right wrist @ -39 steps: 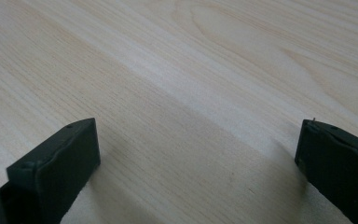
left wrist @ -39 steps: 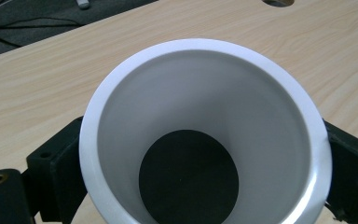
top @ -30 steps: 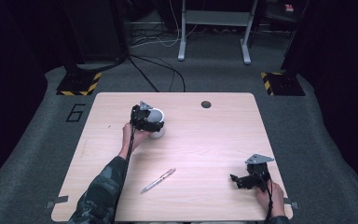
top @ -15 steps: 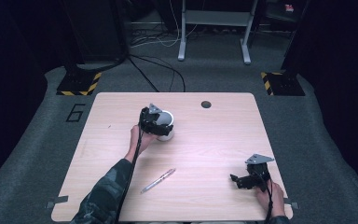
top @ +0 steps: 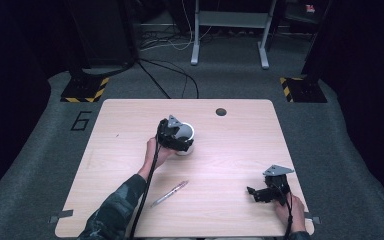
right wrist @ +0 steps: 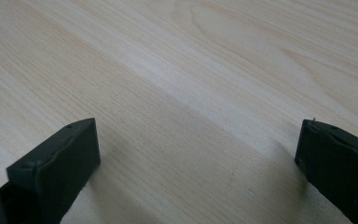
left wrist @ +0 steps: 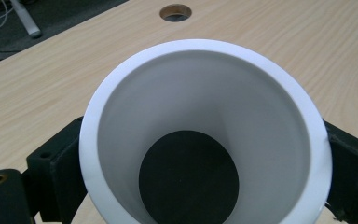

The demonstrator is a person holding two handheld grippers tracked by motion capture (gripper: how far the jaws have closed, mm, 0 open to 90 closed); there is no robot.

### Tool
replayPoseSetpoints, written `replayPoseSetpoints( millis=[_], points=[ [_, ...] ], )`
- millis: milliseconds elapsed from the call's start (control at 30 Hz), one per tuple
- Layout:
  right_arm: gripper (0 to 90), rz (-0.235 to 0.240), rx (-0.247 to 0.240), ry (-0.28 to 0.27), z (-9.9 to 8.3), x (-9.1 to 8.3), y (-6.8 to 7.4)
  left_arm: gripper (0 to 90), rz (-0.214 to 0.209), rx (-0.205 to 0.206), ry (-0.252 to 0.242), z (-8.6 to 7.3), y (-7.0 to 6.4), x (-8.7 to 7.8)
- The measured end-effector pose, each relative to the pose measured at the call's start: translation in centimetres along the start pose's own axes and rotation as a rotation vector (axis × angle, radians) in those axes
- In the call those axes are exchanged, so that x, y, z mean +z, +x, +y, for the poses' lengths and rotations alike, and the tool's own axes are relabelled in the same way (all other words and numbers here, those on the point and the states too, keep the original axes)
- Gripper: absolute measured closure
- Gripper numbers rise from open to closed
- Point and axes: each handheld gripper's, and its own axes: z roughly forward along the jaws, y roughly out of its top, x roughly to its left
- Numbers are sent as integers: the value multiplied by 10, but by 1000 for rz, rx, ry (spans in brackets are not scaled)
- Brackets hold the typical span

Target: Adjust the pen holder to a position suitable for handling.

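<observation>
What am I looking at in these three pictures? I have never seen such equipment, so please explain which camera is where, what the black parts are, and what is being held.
No robot is here: a person sits at a wooden table and holds a hand tool with two black jaws in each hand. The high view comes from a fixed camera above the table. The other two pictures come from small cameras riding on the tools, looking along their jaws.

The left gripper has its jaws on both sides of a white cup, one against each outer wall. Its camera looks straight into the cup, which looks empty, with a dark bottom.

The right gripper rests near the table's front right corner, jaws wide apart with nothing between them.

A pen lies on the table between the two arms. The round dark spot near the far edge is a hole in the table.
</observation>
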Motion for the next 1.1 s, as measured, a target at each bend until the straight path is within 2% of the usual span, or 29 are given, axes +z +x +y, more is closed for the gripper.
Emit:
replayPoseSetpoints(
  millis=[167,300,500,833,1033,1100],
  points=[
    [0,0,-1,0,0,0,0,67,-32,4,2,1,-12,3],
    [0,0,0,0,0,0,0,67,-34,22,-3,2,-18,5],
    [0,0,0,0,0,0,0,67,-45,14,4,0,-25,10],
    [0,0,0,0,0,0,0,66,-64,25,27,-1,-27,14],
    [0,0,0,0,0,0,0,63,-76,-6,15,-3,-24,15],
    [0,0,0,0,0,0,0,61,-75,-1,13,-4,-24,14]
  ],
)
